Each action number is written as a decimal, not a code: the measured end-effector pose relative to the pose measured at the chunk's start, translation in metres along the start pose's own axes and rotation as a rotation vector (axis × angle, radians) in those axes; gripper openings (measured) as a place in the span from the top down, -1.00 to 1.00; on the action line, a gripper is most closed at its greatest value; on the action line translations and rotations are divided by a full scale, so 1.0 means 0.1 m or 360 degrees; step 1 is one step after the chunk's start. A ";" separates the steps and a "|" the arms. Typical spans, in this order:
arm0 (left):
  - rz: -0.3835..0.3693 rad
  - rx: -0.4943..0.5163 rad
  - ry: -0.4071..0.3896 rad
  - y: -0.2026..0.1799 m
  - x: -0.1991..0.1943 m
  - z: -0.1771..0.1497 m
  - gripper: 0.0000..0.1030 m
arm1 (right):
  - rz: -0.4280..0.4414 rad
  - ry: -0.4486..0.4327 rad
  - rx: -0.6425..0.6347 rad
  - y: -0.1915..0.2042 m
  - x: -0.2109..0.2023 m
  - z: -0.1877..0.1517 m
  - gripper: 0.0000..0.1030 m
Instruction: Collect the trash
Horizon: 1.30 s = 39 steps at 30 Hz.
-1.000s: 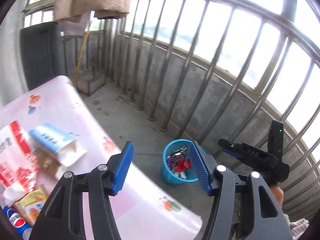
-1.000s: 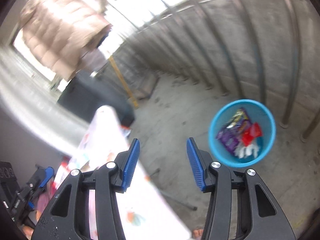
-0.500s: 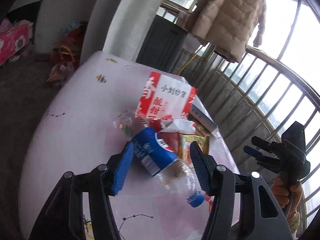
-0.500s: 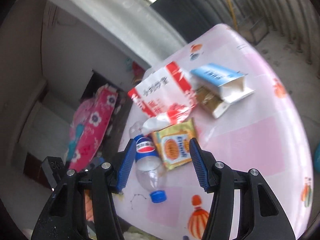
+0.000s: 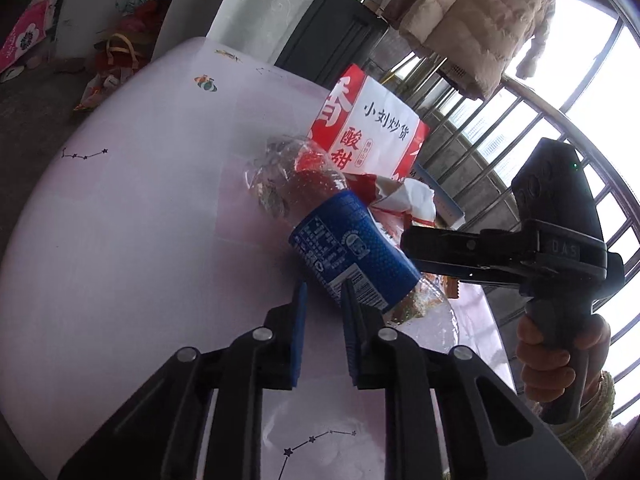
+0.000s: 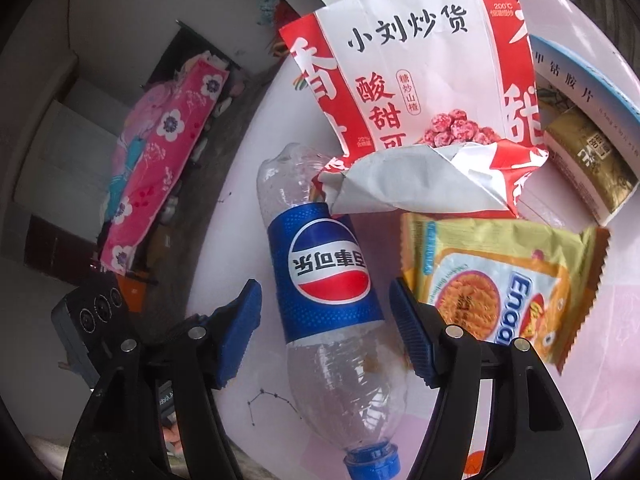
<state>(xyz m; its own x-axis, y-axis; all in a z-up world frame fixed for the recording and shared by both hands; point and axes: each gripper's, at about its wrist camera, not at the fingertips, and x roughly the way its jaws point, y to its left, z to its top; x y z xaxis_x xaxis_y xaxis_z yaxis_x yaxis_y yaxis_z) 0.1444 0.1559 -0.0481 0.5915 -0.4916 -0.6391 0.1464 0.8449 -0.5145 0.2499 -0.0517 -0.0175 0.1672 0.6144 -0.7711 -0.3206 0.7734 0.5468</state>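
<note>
An empty Pepsi bottle (image 6: 328, 280) with a blue label and blue cap lies on the pink table (image 5: 120, 240). My right gripper (image 6: 326, 316) is open, its fingers on either side of the bottle's label, apart from it. My left gripper (image 5: 322, 320) has its jaws nearly shut with nothing between them, just short of the bottle (image 5: 348, 248). A red and white snack bag (image 6: 416, 92) overlaps the bottle's base. A yellow noodle packet (image 6: 504, 284) lies to the right. The right gripper's body (image 5: 520, 256) shows in the left wrist view.
A blue and white box (image 6: 584, 80) and a gold box (image 6: 592, 160) lie at the table's far right. A balcony railing (image 5: 540, 128) and a hanging beige jacket (image 5: 480, 20) stand behind the table. A pink floral cloth (image 6: 160, 160) lies on the floor to the left.
Both grippers have moved in close to the Pepsi bottle. The right gripper now straddles it. The left gripper's jaws have closed most of the way.
</note>
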 end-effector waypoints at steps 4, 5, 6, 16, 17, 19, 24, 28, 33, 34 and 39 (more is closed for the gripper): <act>-0.0017 0.0003 0.0037 0.02 0.11 -0.02 0.78 | -0.0036 0.0072 -0.0029 0.06 0.11 0.04 -0.23; -0.0020 0.0004 0.0044 0.02 0.14 -0.03 0.78 | -0.0045 0.0090 -0.0035 0.07 0.11 0.04 -0.23; -0.0021 0.0001 0.0050 0.02 0.16 -0.04 0.78 | -0.0051 0.0109 -0.0037 0.07 0.13 0.05 -0.23; -0.0056 -0.0068 0.0042 0.09 0.19 -0.05 0.90 | -0.0054 0.0218 -0.0041 0.26 0.30 0.11 -0.17; -0.0062 -0.0071 0.0035 0.09 0.15 -0.06 0.90 | -0.0040 0.0215 -0.0040 0.26 0.27 0.11 -0.17; -0.0068 -0.0069 0.0022 0.09 0.10 -0.04 0.90 | -0.0019 0.0203 -0.0051 0.30 0.24 0.09 -0.16; -0.0077 -0.0046 -0.0028 0.01 -0.12 -0.06 0.91 | 0.0013 0.0157 -0.0093 0.43 0.11 0.04 -0.15; -0.0111 -0.0015 -0.0086 -0.13 -0.33 -0.05 0.91 | 0.0052 0.0077 -0.0112 0.50 -0.11 -0.04 -0.14; -0.0148 0.0099 -0.0153 -0.47 -0.49 0.02 0.91 | 0.0074 -0.0073 -0.0118 0.47 -0.55 -0.18 -0.14; -0.0166 0.0128 -0.0165 -0.55 -0.51 0.03 0.91 | 0.0078 -0.0111 -0.0112 0.45 -0.65 -0.21 -0.14; -0.0271 0.0248 -0.0177 -0.98 -0.51 0.06 0.91 | 0.0073 -0.0301 -0.0030 0.27 -1.07 -0.40 -0.14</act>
<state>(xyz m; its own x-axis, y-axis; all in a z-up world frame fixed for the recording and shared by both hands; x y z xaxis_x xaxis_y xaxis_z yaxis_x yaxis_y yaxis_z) 0.1050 0.0997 0.0380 0.6300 -0.6108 -0.4796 0.3667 0.7784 -0.5096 0.1863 -0.1027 0.0667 0.3235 0.6688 -0.6694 -0.3490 0.7419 0.5725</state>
